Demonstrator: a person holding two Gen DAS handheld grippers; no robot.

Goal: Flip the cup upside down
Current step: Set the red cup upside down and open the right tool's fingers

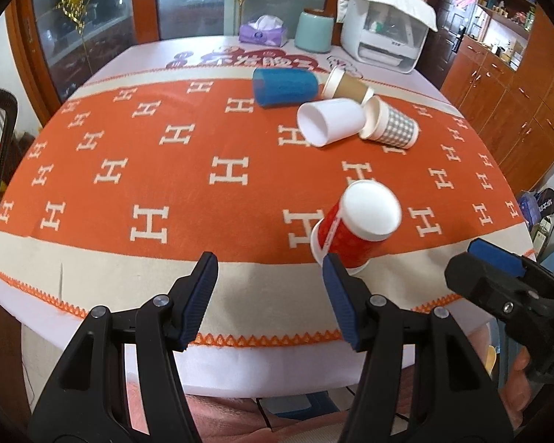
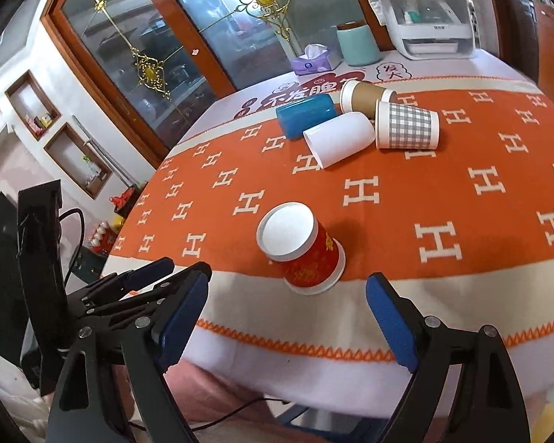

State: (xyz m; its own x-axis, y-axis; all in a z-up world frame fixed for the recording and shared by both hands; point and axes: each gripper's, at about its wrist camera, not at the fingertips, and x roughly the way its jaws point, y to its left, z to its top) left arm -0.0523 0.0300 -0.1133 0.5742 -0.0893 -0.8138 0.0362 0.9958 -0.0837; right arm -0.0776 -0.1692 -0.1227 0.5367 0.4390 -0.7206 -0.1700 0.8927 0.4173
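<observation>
A red paper cup point(image 1: 354, 221) stands upside down near the table's front edge, white base up; it also shows in the right wrist view point(image 2: 303, 247). My left gripper point(image 1: 269, 277) is open and empty, its right finger just in front of the cup's rim. My right gripper point(image 2: 288, 295) is open and empty, held back from the cup over the front edge. It shows at the right of the left wrist view point(image 1: 498, 269). The left gripper shows at the left of the right wrist view point(image 2: 144, 277).
Further back lie a blue cup point(image 1: 284, 86), a brown cup point(image 1: 347, 85), a white cup point(image 1: 328, 122) and a grey checked cup point(image 1: 391, 123), all on their sides. A tissue box point(image 1: 264, 31), a mint canister point(image 1: 314, 31) and a white appliance point(image 1: 384, 26) stand at the far edge.
</observation>
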